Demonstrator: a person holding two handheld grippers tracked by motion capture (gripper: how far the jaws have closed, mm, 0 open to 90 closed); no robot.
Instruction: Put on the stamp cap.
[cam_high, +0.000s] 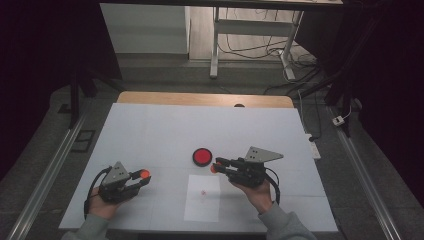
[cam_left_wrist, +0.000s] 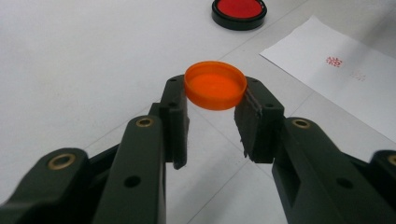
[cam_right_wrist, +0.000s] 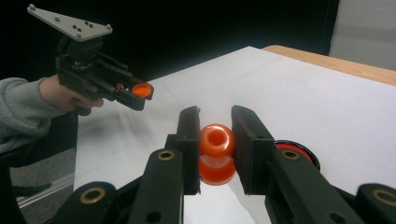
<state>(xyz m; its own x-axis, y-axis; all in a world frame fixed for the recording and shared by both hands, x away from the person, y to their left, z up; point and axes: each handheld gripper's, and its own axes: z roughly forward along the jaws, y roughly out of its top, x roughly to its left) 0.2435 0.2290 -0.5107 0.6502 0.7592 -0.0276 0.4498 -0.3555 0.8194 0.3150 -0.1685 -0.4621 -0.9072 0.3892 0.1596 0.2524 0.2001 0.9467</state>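
My left gripper (cam_high: 144, 175) is shut on an orange cap (cam_left_wrist: 215, 85), hollow side up, held between the jaw tips above the white table; the cap (cam_right_wrist: 141, 89) also shows far off in the right gripper view. My right gripper (cam_high: 215, 166) is shut on an orange stamp (cam_right_wrist: 217, 153), a rounded spool-like piece pinched between the pads. A round black-rimmed red ink pad (cam_high: 202, 156) lies on the table just left of the right gripper's tips. A white paper sheet (cam_high: 202, 197) with a small red stamped mark (cam_left_wrist: 334, 60) lies in front of it.
The white table top (cam_high: 150, 130) spreads wide around both hands, with a wooden edge (cam_high: 200, 98) at the far side. Beyond it stand a desk frame (cam_high: 215, 45) and floor cables (cam_high: 260, 50). Metal rails (cam_high: 45, 180) run along both sides.
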